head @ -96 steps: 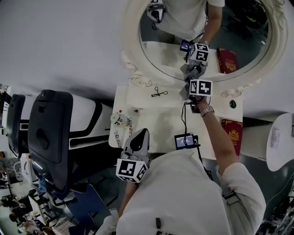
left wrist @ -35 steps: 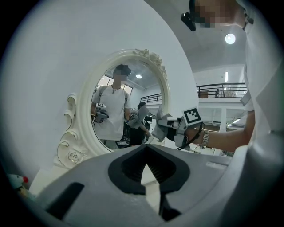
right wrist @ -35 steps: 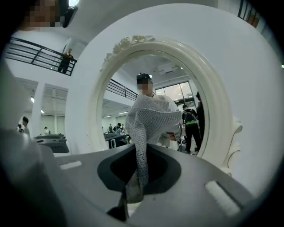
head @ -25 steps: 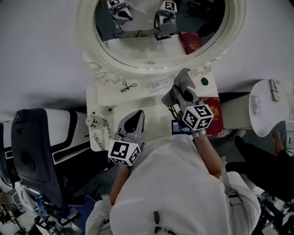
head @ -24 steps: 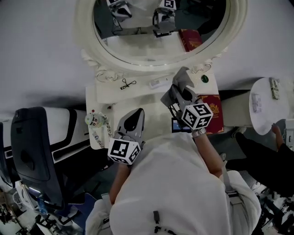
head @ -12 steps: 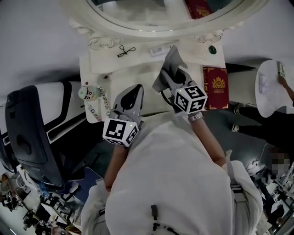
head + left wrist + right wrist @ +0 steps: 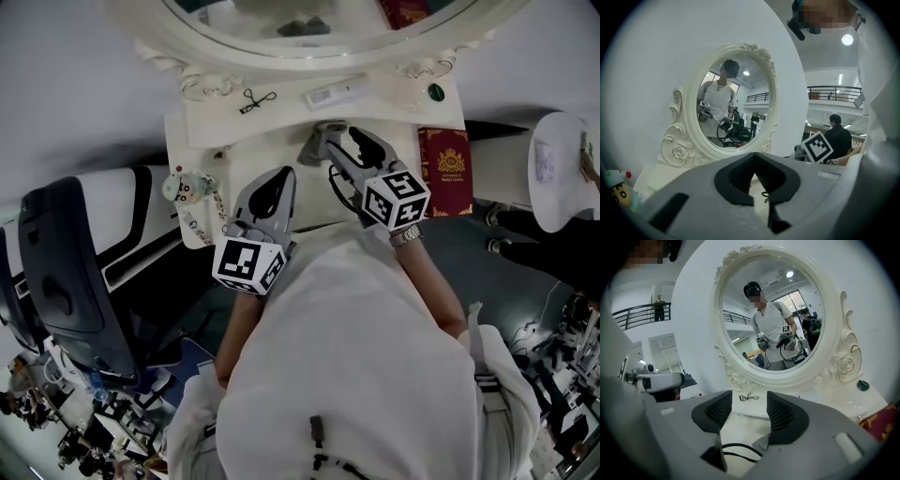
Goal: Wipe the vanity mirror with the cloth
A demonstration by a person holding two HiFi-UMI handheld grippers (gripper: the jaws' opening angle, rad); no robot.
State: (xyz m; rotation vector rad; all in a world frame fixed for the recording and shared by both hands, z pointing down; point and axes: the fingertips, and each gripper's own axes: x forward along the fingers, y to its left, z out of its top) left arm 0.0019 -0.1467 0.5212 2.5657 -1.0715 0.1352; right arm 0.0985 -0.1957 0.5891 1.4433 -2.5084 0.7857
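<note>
The oval vanity mirror [image 7: 281, 58] in its white carved frame stands at the back of the white vanity table [image 7: 281, 141]. It also fills the left gripper view [image 7: 733, 101] and the right gripper view [image 7: 773, 315]. The grey cloth [image 7: 313, 146] lies crumpled on the table top, just under the tips of my right gripper [image 7: 328, 141]. That gripper's jaws stand apart with nothing between them [image 7: 744, 411]; a grey corner of the cloth [image 7: 761, 442] shows below them. My left gripper [image 7: 280, 174] hovers over the table's front edge, shut and holding nothing.
On the table lie an eyelash curler [image 7: 255, 100], a white tube [image 7: 335, 92], a small green item [image 7: 434, 92] and a black cable [image 7: 337, 183]. A red booklet [image 7: 448, 167] sits right, a doll toy [image 7: 183, 187] left. A black chair [image 7: 66, 281] stands at the left.
My right gripper came down from the mirror to the table and opened; the cloth it was holding now lies on the table. The left gripper barely moved.
</note>
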